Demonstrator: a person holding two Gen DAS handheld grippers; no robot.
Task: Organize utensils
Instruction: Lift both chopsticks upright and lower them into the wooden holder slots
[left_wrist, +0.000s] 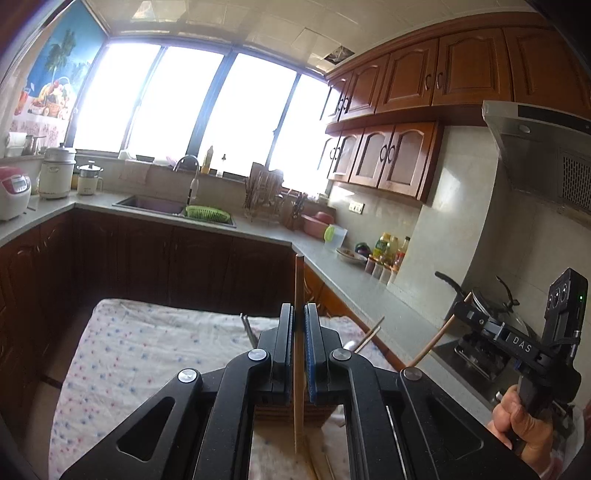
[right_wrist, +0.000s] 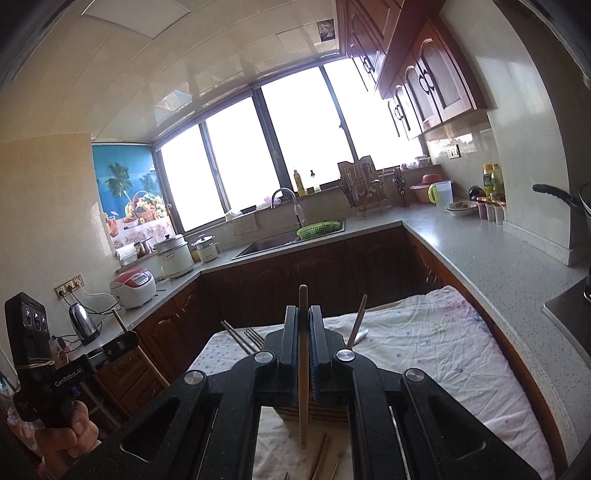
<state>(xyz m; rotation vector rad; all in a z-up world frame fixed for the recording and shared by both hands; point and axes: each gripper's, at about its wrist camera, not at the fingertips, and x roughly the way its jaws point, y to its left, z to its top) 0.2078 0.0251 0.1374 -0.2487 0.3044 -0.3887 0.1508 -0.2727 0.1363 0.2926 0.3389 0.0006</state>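
My left gripper (left_wrist: 300, 310) is shut on a light wooden chopstick (left_wrist: 298, 280) that stands upright between the pads, above the cloth-covered table (left_wrist: 147, 343). My right gripper (right_wrist: 303, 312) is shut on another wooden chopstick (right_wrist: 303, 295), also upright. Below both grippers sits a brown slatted utensil holder (right_wrist: 325, 411), also in the left wrist view (left_wrist: 273, 415). Loose chopsticks (right_wrist: 319, 459) lie on the cloth near it. More chopsticks and a fork (right_wrist: 245, 338) stick up behind the fingers. The right gripper shows in the left wrist view (left_wrist: 461, 306), holding its chopstick (left_wrist: 434, 341).
Grey L-shaped counter (right_wrist: 480, 254) runs right of the table, with sink (right_wrist: 273, 243), green basket (right_wrist: 319, 229), dish rack (right_wrist: 364, 192), bottles (right_wrist: 493, 181). Rice cookers (right_wrist: 135, 282) and a kettle (right_wrist: 83, 321) stand left. A stove with pan (left_wrist: 491, 306) is right.
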